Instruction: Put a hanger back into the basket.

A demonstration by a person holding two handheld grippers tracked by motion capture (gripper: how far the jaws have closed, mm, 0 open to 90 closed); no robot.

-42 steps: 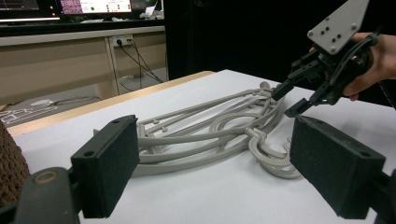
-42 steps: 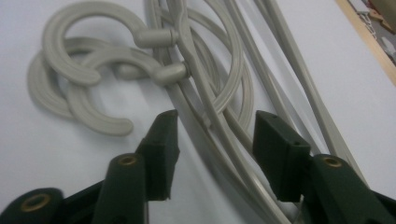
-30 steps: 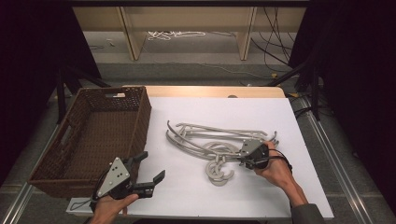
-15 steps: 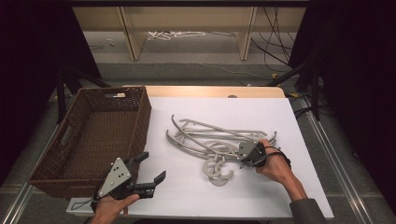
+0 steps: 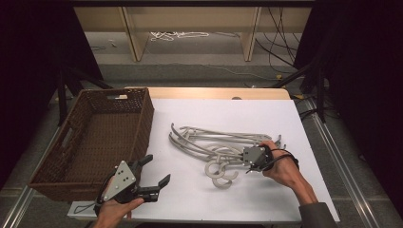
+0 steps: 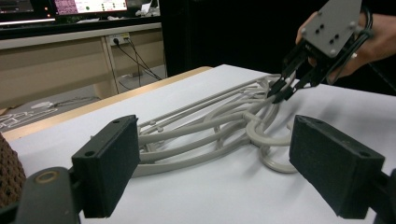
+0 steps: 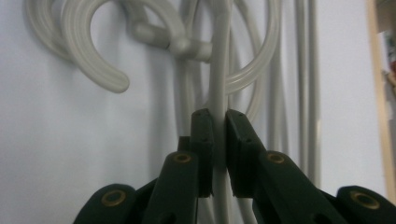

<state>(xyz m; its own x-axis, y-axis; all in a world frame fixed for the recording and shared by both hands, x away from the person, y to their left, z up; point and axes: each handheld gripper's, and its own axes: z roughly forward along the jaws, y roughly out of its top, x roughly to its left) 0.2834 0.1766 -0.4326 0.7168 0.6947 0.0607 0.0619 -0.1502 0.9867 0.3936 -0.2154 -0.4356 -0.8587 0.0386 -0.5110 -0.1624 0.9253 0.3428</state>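
Observation:
Several grey plastic hangers [image 5: 209,141] lie in a tangled pile in the middle of the white table, hooks [image 5: 219,172] toward the near edge. My right gripper [image 5: 241,160] sits at the pile's right side, shut on one hanger's thin arm [image 7: 219,79]. In the right gripper view, the pads [image 7: 203,135] press that bar from both sides. The left gripper view has the right gripper [image 6: 280,93] tip-down in the hangers [image 6: 210,126]. My left gripper [image 5: 157,170] hovers open at the near left with nothing in it, its pads [image 6: 109,163] wide apart.
A brown wicker basket [image 5: 142,118] stands at the table's left, next to my left gripper; its corner [image 6: 9,172] is in the left gripper view. A wooden strip [image 5: 214,92] borders the table's far edge. Cables lie on the floor beyond.
The right gripper's jaws have come together on the hanger arm, and the pile has shifted slightly. The left gripper has stayed where it was.

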